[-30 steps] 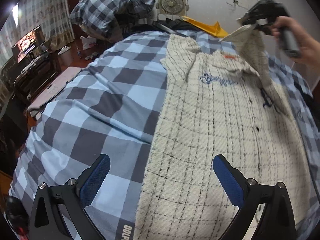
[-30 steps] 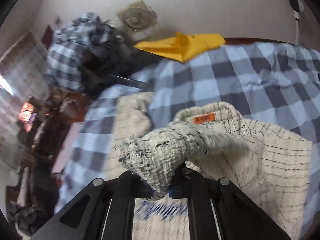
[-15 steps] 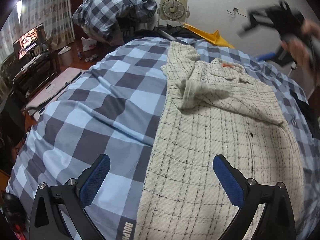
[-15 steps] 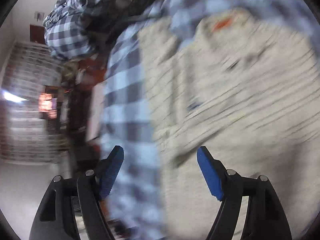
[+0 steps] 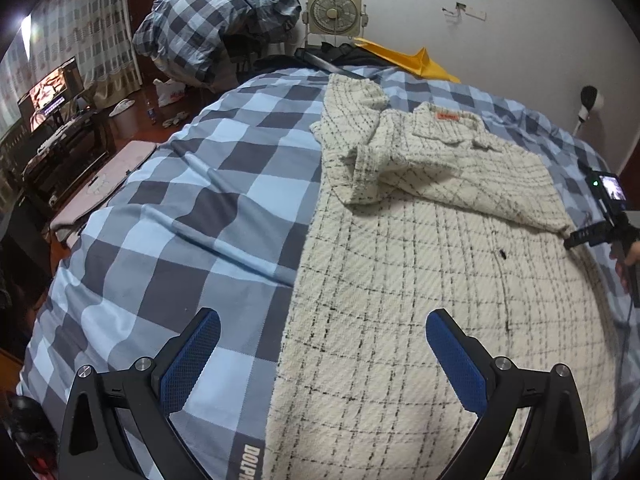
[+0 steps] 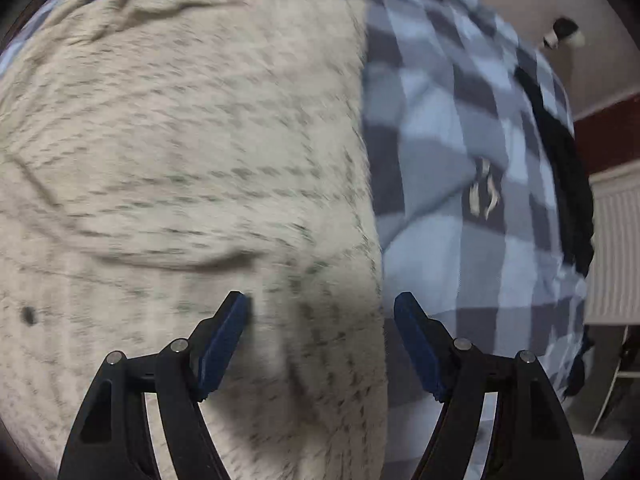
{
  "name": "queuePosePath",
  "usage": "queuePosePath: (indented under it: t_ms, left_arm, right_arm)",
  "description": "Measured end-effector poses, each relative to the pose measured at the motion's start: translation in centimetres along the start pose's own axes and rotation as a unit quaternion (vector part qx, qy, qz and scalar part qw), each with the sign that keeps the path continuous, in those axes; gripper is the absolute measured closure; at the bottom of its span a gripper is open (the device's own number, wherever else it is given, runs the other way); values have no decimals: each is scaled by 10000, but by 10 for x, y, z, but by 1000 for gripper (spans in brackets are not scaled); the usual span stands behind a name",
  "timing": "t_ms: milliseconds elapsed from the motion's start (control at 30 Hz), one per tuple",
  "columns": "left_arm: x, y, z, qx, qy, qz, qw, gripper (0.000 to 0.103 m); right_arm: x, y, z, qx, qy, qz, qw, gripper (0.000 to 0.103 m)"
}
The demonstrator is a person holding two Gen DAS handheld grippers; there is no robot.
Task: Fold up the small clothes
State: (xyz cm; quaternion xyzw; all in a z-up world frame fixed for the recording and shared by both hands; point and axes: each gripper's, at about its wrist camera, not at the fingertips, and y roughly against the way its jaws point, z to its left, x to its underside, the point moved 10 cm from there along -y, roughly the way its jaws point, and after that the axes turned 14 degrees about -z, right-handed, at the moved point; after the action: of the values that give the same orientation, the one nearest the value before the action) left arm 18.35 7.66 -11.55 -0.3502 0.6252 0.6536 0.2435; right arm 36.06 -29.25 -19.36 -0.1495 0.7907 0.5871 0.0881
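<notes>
A cream checked shirt (image 5: 420, 280) lies flat on the blue checked bed cover (image 5: 192, 208), collar with an orange label (image 5: 447, 115) at the far end. One sleeve (image 5: 420, 176) lies folded across its chest. My left gripper (image 5: 322, 360) hovers open over the shirt's near left edge, nothing between its fingers. My right gripper (image 5: 570, 240) sits low at the shirt's right edge. In the blurred right wrist view, the right gripper (image 6: 322, 316) stands open, pointing down. The shirt (image 6: 180, 160) has its side edge under the gap, and the bed cover (image 6: 460, 140) lies to the right.
A heap of checked bedding (image 5: 216, 20), a small fan (image 5: 335, 10) and a yellow sheet (image 5: 416, 62) sit beyond the bed's far end. A lit screen (image 5: 50, 92) stands at the left. A hand (image 5: 630, 256) holds the right gripper. A black strap (image 6: 560, 160) lies along the bed's right edge.
The right gripper let go of the sleeve, which now lies folded across the chest. It swung down to the shirt's right edge with its jaws open. The left gripper stayed put.
</notes>
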Motion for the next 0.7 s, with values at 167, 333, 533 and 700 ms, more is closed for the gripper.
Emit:
queuePosePath:
  t_ms: [167, 333, 533, 700]
  left_arm:
    - [7, -5, -1, -61, -99, 93, 9999, 0]
    - [11, -8, 0, -111, -183, 138, 9997, 0]
    - [9, -7, -2, -51, -116, 134, 9998, 0]
    - [7, -5, 0, -30, -49, 114, 9999, 0]
  right_arm:
    - [-31, 0, -24, -238, -953, -794, 9920, 32]
    - [-24, -3, -106, 913, -1992, -972, 9708, 30]
    - [19, -31, -92, -768, -2621, 349, 9613, 26]
    - [-18, 46, -105, -340, -2794, -619, 9576, 26]
